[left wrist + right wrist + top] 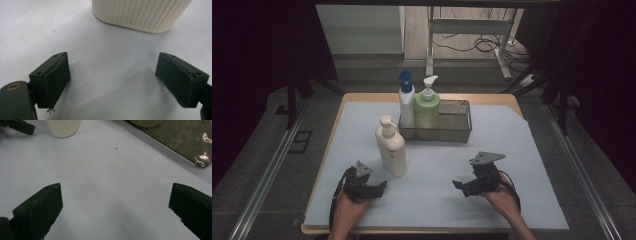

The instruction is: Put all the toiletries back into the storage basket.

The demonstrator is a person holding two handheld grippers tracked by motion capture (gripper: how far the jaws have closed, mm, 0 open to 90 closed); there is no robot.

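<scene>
A cream pump bottle stands upright on the pale sheet, left of centre. Its ribbed base lies just ahead of my left gripper, whose jaws stand wide apart with nothing between them. In the high view my left gripper rests near the front edge, just below the bottle. My right gripper sits at the front right, open and empty. A metal basket at the back holds a white bottle with a blue cap and a green pump bottle.
The pale sheet covers a wooden table with edges all round. The right half of the basket stands free. In the right gripper view the cream bottle's base and the basket's wall lie ahead.
</scene>
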